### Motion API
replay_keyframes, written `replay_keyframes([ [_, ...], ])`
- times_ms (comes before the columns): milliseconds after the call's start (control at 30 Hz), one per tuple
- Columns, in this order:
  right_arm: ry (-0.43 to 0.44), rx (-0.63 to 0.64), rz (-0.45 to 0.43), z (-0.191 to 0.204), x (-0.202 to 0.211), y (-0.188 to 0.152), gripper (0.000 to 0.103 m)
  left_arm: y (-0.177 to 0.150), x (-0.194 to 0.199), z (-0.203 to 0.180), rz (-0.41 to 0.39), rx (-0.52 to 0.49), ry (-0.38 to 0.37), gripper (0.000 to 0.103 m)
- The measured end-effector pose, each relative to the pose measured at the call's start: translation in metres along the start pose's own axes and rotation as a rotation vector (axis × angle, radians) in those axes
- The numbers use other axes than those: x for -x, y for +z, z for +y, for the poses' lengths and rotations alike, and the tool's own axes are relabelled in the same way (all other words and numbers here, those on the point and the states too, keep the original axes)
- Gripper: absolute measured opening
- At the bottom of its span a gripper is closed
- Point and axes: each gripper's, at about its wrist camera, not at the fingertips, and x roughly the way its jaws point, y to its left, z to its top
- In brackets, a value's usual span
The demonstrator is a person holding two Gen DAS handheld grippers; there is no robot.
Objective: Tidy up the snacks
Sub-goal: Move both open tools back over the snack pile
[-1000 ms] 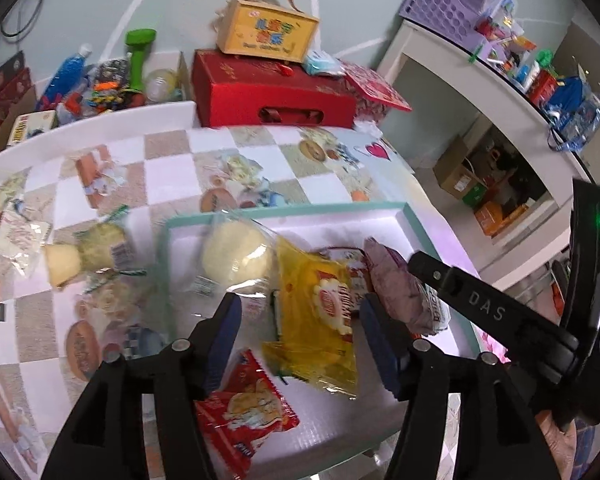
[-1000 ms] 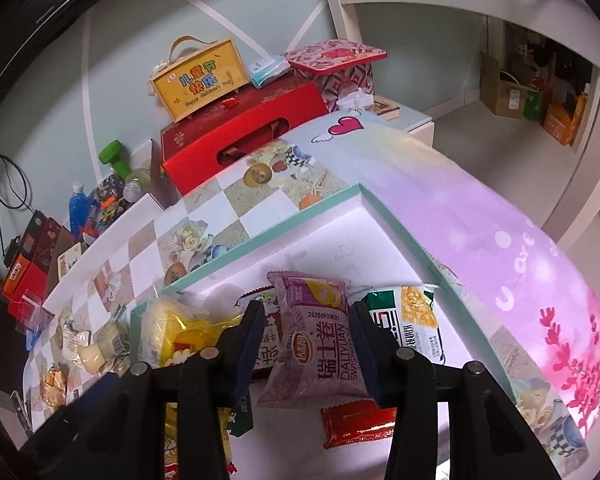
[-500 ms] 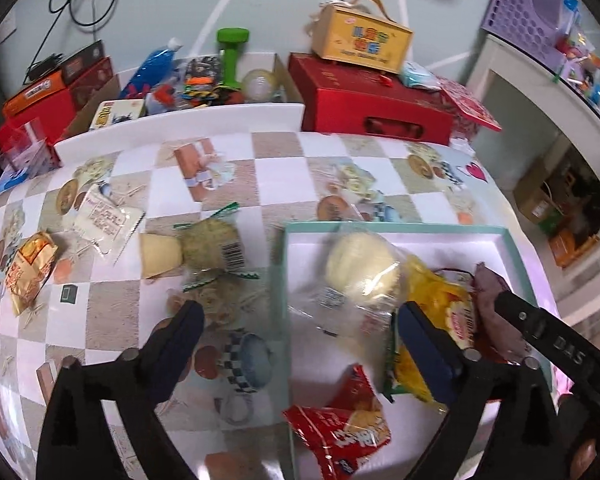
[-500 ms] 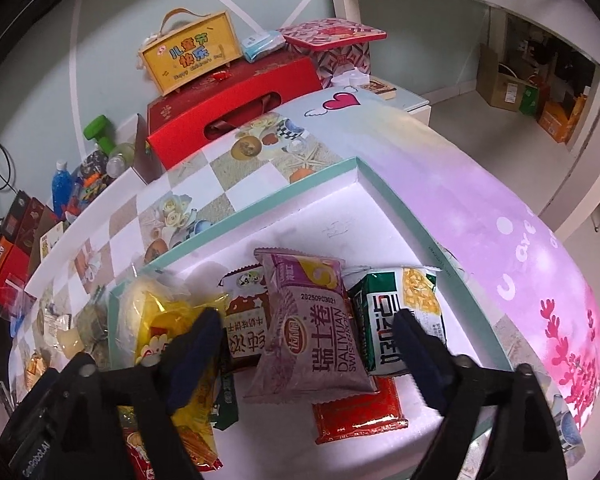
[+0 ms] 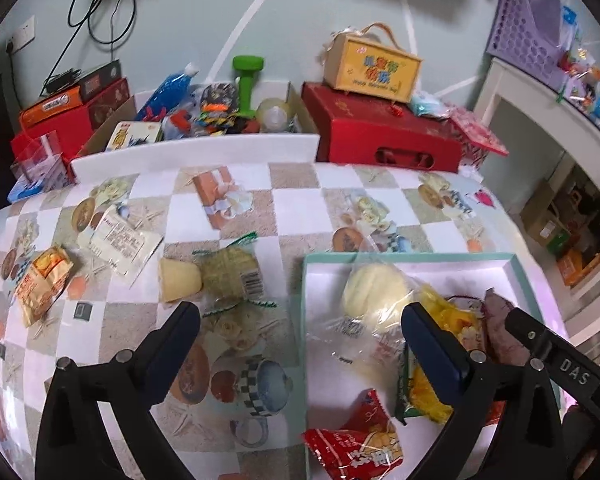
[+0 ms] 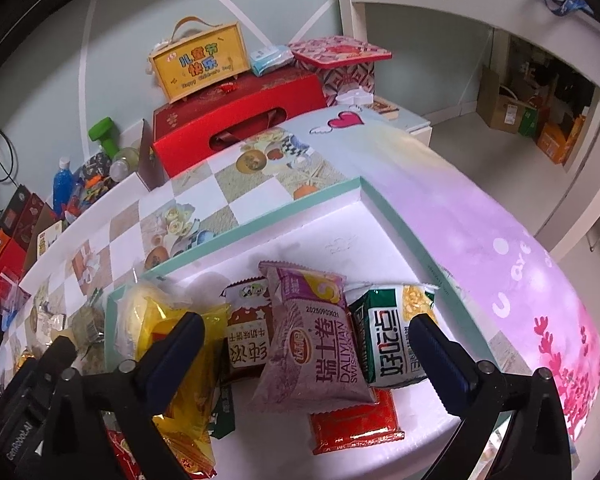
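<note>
While both tools hover above the tabletop point(image 5: 148, 188), each stands released with nothing between its fingers. The right tool point(image 6: 306, 338) has just been opening, spread over the purple pack point(image 6: 314, 344) that lies flat in the teal-rimmed tray point(image 6: 260, 224), between a green pack point(image 6: 392, 336) and a yellow bag point(image 6: 184, 364). The left tool point(image 5: 300, 322) straddles the tray's left rim, its jaws also just spread. A round cake in clear wrap point(image 5: 374, 294) and a red pack point(image 5: 354, 446) lie in the tray; 4 snacks, among them a green-edged wrapped cake point(image 5: 232, 274), lie on the tabletop left of it.
</note>
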Motion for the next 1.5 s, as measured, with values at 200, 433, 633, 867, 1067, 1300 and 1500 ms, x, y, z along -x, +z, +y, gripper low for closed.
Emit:
replay_keyframes([
  [200, 0.039, -0.021, -0.04, 0.003, 0.007, 0.003, 0.103, 0.005, 0.008, 0.001, -0.034, -0.011, -0.039, 0.101],
  [433, 0.065, -0.028, -0.045, 0.016, 0.009, 0.003, 0.103, 0.014, 0.011, 0.019, 0.035, 0.058, -0.157, 0.101],
  [633, 0.102, -0.014, -0.037, 0.033, 0.011, 0.002, 0.103, 0.021, 0.021, 0.038, -0.026, 0.033, -0.09, 0.101],
  [867, 0.15, 0.014, -0.118, 0.06, 0.029, 0.003, 0.103, 0.031, 0.034, 0.086, -0.088, 0.069, -0.008, 0.101],
  [1067, 0.21, 0.08, -0.173, 0.094, 0.042, -0.001, 0.103, 0.037, 0.049, 0.131, -0.133, 0.123, 0.054, 0.101],
  [1300, 0.298, 0.16, -0.168, 0.139, 0.048, -0.009, 0.103, 0.037, 0.059, 0.179, -0.151, 0.181, 0.102, 0.101],
  [1500, 0.372, 0.257, -0.102, 0.187, 0.044, -0.018, 0.103, 0.029, 0.06, 0.223, -0.13, 0.197, 0.222, 0.101],
])
